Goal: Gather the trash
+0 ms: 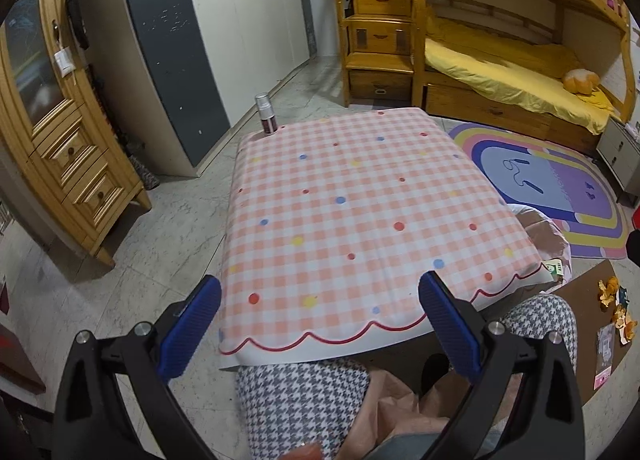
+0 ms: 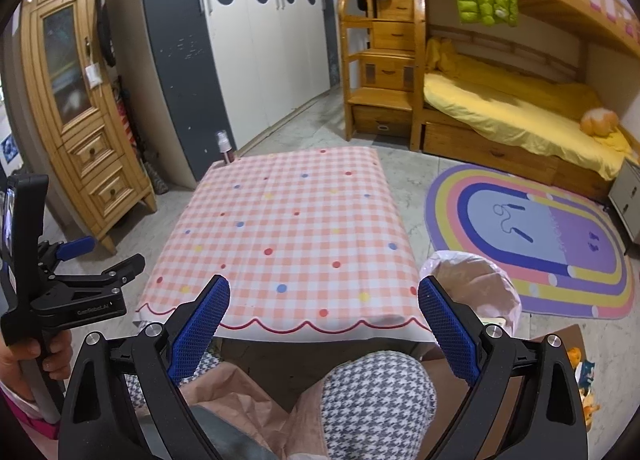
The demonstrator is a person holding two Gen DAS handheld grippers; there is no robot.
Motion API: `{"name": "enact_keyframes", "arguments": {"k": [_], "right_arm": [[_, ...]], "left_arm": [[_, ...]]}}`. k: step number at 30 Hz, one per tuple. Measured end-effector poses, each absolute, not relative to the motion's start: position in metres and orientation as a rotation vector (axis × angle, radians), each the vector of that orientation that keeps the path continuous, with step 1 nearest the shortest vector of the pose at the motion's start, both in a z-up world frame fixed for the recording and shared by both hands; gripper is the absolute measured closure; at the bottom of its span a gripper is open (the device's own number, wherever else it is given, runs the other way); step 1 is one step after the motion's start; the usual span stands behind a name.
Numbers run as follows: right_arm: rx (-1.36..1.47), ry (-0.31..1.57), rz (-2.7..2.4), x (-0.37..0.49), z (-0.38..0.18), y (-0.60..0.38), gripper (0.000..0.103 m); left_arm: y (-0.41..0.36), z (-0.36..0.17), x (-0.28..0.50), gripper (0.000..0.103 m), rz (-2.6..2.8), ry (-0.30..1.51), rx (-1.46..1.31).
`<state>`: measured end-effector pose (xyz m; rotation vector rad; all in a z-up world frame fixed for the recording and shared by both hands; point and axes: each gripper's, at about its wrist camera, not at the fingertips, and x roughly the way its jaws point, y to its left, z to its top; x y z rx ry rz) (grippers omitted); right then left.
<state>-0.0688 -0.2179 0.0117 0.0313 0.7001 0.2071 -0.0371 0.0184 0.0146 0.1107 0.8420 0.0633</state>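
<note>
Between my knees and the table [image 2: 280,227], both grippers hang released, left gripper [image 1: 320,324] and right gripper [image 2: 324,324] with fingers spread wide, grasping nothing. I see a lined bin [image 2: 476,280] just right of the table, peel scraps [image 1: 616,308] on cardboard [image 1: 588,300] beside it, and a bottle [image 1: 266,113] on the far left corner.

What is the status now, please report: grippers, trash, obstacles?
Left gripper open, empty. Right gripper open, empty. Peel scraps on floor, right of table; lined bin beside table. Nothing blocking.
</note>
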Motion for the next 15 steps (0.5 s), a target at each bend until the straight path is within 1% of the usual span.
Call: {"name": "enact_keyframes", "arguments": {"k": [15], "right_arm": [[0.023,0.717,0.215,-0.068,0.0074,-0.2122,0.009]], "left_arm": [[0.024,0.0132,-0.0389,0.007,0.075,0.847,0.099]]}}
